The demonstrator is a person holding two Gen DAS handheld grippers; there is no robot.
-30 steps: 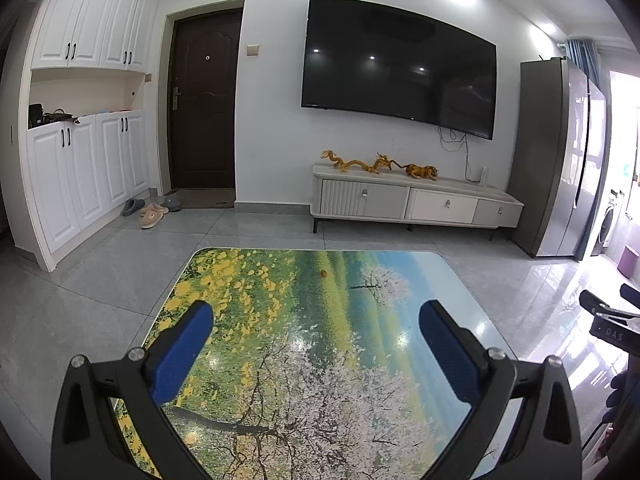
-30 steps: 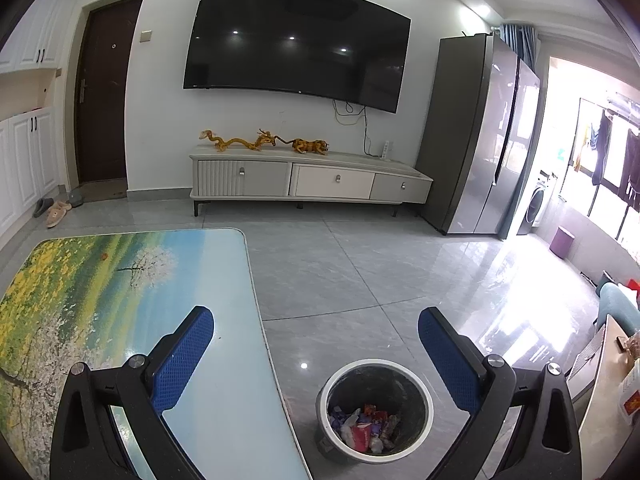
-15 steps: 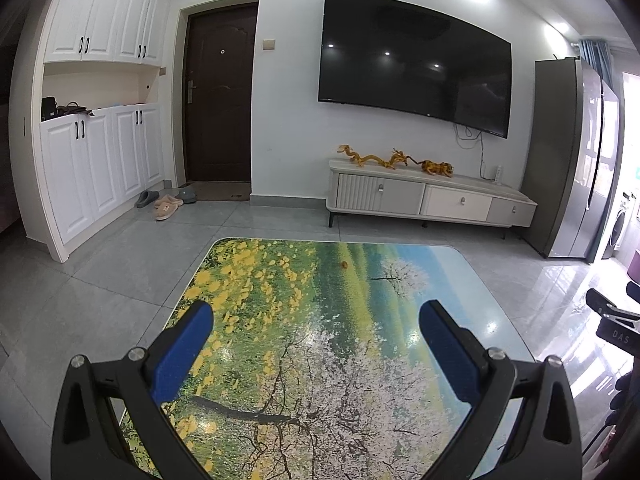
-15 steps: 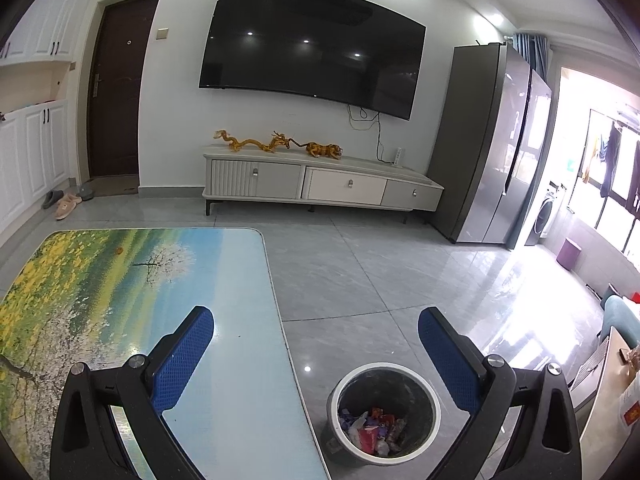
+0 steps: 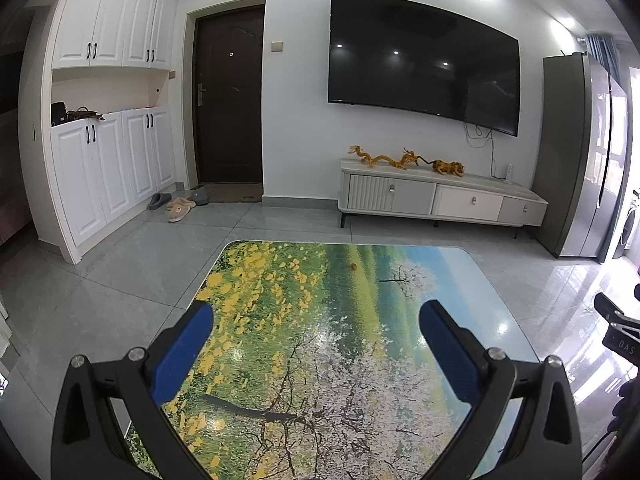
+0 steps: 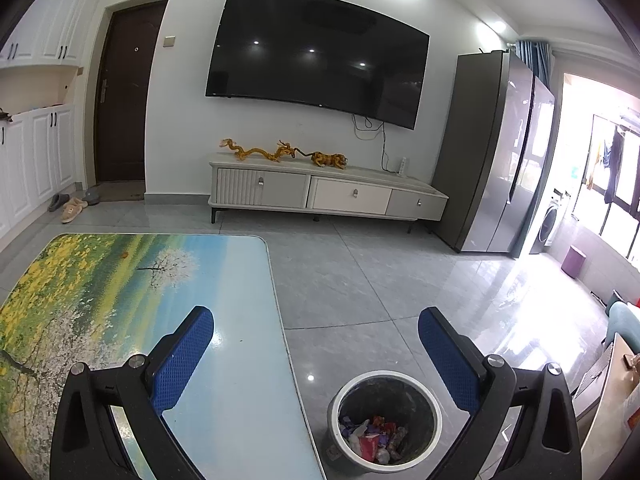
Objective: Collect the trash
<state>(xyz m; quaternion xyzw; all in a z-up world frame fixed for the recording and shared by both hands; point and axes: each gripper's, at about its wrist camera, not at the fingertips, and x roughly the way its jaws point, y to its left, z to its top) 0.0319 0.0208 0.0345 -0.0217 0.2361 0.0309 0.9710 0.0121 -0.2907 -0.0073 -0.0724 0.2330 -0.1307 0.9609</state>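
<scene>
A round grey trash bin [image 6: 385, 424] with a white rim stands on the floor beside the table and holds colourful wrappers [image 6: 374, 438]. My right gripper [image 6: 316, 330] is open and empty, above the table's right edge and the bin. My left gripper [image 5: 316, 330] is open and empty over the low table [image 5: 336, 344] with a flower-landscape top. A small orange bit [image 5: 353, 267] lies near the table's far edge; it also shows in the right wrist view [image 6: 125, 255]. Part of the right gripper [image 5: 618, 326] shows at the left view's right edge.
A white TV cabinet [image 5: 436, 198] with golden figurines stands under a wall TV [image 5: 424, 64]. A grey fridge [image 6: 494, 152] is at the right. White cupboards [image 5: 108, 160], a dark door [image 5: 230, 96] and slippers [image 5: 178, 210] are at the left. Grey tiled floor [image 6: 360, 280] surrounds the table.
Both views have shifted: the room has slid rightward and the table and bin sit lower in frame. Both grippers stay open and empty.
</scene>
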